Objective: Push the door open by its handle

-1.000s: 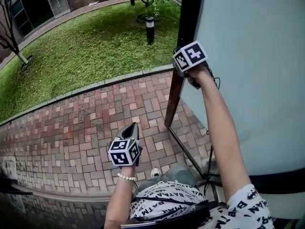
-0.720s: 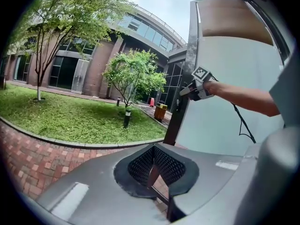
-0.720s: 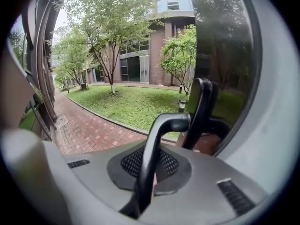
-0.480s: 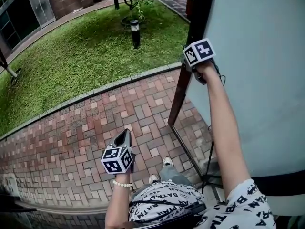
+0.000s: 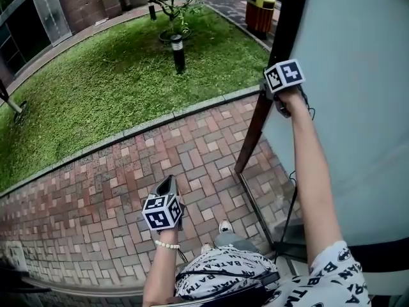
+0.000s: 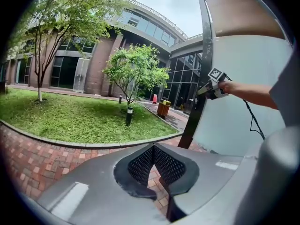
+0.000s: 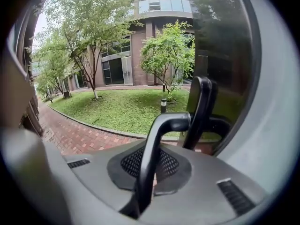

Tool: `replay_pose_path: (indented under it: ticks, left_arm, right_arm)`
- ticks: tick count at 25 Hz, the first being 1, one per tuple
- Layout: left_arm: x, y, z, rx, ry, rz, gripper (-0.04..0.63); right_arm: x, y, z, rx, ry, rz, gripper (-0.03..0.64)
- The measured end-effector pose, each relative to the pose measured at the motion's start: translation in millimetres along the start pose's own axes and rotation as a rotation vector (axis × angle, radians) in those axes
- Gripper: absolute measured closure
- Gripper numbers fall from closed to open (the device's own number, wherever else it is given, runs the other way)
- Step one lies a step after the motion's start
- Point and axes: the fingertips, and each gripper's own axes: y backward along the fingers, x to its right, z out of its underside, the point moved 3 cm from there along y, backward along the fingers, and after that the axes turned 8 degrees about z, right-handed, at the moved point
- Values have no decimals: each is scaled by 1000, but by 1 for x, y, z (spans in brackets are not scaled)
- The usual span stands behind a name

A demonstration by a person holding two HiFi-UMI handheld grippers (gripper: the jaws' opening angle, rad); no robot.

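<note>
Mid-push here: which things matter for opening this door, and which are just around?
Job: pale frosted door with dark frame; black curved lever handle; right gripper, shut on it.
Around: empty left gripper; black bollard lamp; orange litter bin; small tree; red brick paving.

Door panel plain pale blue-grey; door frame dark brown. Handle glossy black. Left claw dark grey shell, black mesh-pattern pads; right claw same grey with the same black mesh. Left cube and right cube white with black square markers. Paving red-brown and pinkish bricks in a herringbone pattern; kerb grey. Lawn green. Bollard lamp black with a white band. Bin orange-brown with a yellow-green top. Shirt white with black lettering all over. Bracelet white beads.
</note>
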Motion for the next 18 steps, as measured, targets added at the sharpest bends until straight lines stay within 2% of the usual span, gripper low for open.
replay_pose_path:
  ticks: [10,18]
  left_arm:
    - [-10,-3,-6,4,22,-21,603]
    - [-15,5,-11,13,19,-30,603]
  right_arm:
    - [43,-3,4,-8,-26,42,607]
    - [60,-8,4,-23,-17,89,607]
